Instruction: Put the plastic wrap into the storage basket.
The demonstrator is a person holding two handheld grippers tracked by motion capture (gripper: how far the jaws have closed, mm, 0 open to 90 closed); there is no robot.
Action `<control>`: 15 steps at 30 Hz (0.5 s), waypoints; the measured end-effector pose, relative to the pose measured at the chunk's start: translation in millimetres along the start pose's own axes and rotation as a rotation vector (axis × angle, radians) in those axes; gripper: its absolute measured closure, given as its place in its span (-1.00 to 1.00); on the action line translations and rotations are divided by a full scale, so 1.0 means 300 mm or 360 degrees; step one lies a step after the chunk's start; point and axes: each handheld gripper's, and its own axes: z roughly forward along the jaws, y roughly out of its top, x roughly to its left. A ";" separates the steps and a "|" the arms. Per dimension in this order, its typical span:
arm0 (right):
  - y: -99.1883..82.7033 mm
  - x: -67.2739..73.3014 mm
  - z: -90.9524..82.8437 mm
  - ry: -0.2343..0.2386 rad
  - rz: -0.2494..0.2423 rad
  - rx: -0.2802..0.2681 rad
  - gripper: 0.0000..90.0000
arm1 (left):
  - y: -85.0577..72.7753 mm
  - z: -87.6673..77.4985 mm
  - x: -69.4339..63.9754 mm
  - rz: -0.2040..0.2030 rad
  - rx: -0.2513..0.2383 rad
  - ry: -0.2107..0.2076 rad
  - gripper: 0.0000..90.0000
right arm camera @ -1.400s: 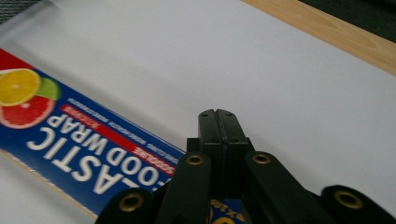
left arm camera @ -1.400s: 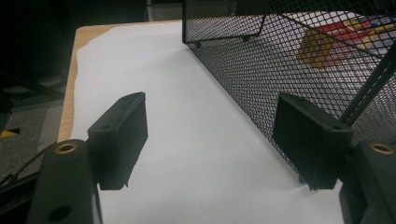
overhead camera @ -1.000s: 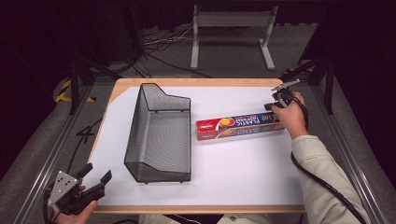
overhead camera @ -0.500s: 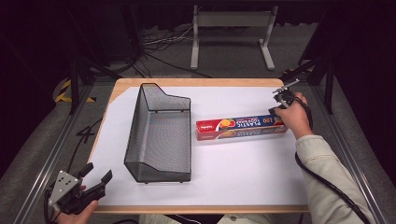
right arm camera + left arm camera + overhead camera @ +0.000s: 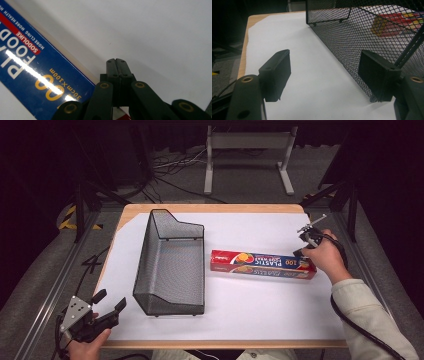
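A long red and blue plastic wrap box [image 5: 262, 264] lies on the white sheet [image 5: 260, 305], right of a black wire mesh basket [image 5: 170, 262]. My right gripper [image 5: 299, 252] is at the box's right end, jaws pressed together with nothing between them. In the right gripper view its tips [image 5: 116, 61] sit just beside the long edge of the box [image 5: 30, 67]. My left gripper [image 5: 110, 300] hovers at the table's near left corner, jaws wide open and empty. In the left gripper view it [image 5: 324, 72] points along the near left wall of the basket [image 5: 352, 37].
The wooden table edge [image 5: 210, 344] runs along the front, with metal frame rails [image 5: 55, 285] at both sides. A cable [image 5: 360, 327] trails from the right gripper along the person's sleeve. Bare white sheet lies in front of the box and basket.
The right hand has moved toward the near side, and the box's right end has swung that way with it, so the box now tilts the other way. The left gripper has stayed put.
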 end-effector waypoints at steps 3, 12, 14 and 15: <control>-0.043 0.028 -0.020 0.0040 -0.0006 0.0010 1.00 | 0.003 0.007 0.000 0.0013 0.0004 -0.0008 -0.40; -0.144 0.098 -0.061 0.0160 -0.0045 0.0014 1.00 | 0.007 0.014 -0.002 0.0002 0.0002 -0.0012 -0.40; -0.163 0.118 -0.070 0.0192 -0.0062 0.0027 1.00 | 0.007 0.014 -0.001 0.0001 -0.0003 -0.0010 -0.40; -0.171 0.128 -0.072 0.0200 -0.0072 0.0031 1.00 | 0.007 0.014 -0.001 0.0000 -0.0004 -0.0011 -0.40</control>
